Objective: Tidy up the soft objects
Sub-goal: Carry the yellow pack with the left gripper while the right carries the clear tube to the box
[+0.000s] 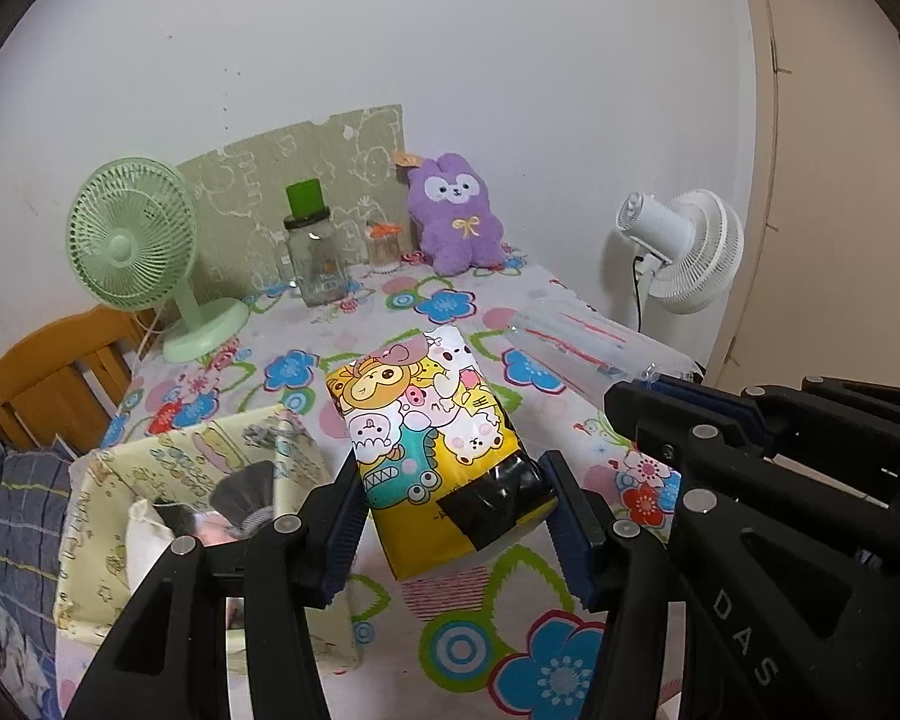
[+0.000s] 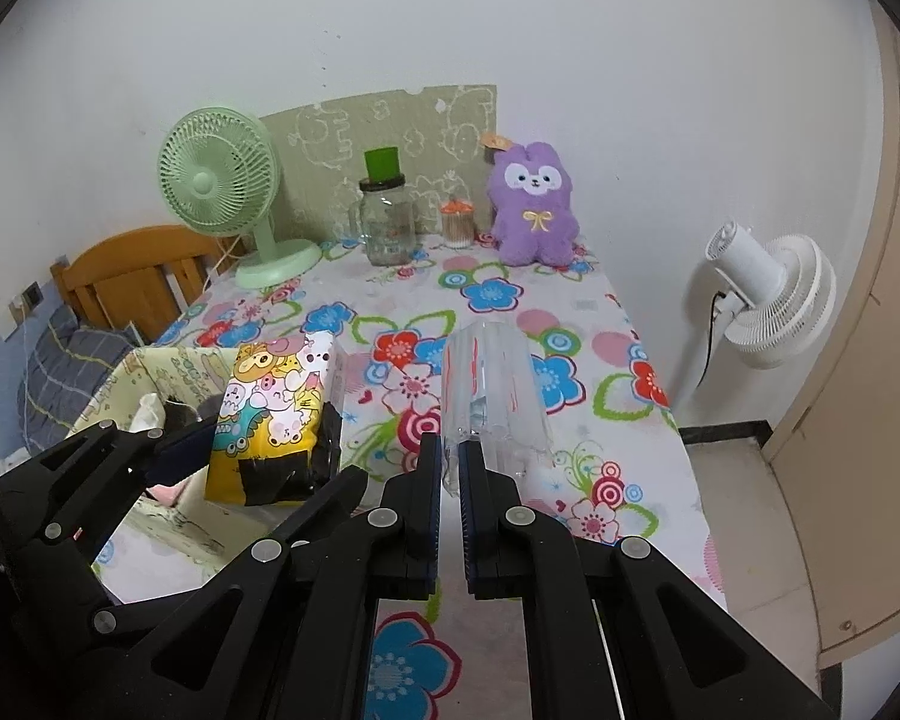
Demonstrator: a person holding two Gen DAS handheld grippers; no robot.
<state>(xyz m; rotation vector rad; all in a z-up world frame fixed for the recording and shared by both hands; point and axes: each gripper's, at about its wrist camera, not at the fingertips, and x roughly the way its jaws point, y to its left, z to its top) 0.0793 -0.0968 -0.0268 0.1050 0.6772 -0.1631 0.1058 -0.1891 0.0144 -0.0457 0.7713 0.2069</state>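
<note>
The cartoon tissue pack [image 1: 432, 450] is being clamped by the left hand-held gripper [image 1: 456, 531] and the clear plastic pack [image 2: 492, 390] pinched by the closed right hand-held gripper [image 2: 448, 462], probably for being carried to the fabric basket [image 1: 150, 480].

flowered tablecloth [image 2: 510, 276]; at its far edge, left to right: green desk fan [image 2: 219, 180], glass jar [image 2: 387, 228] with green lid, small toothpick pot [image 2: 456, 222]. white fan [image 2: 768, 300] beside table.

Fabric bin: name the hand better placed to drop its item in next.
Left. The left gripper holds the cartoon tissue pack right beside the fabric bin; the right gripper, clamping the clear plastic bag, sits farther away.
</note>
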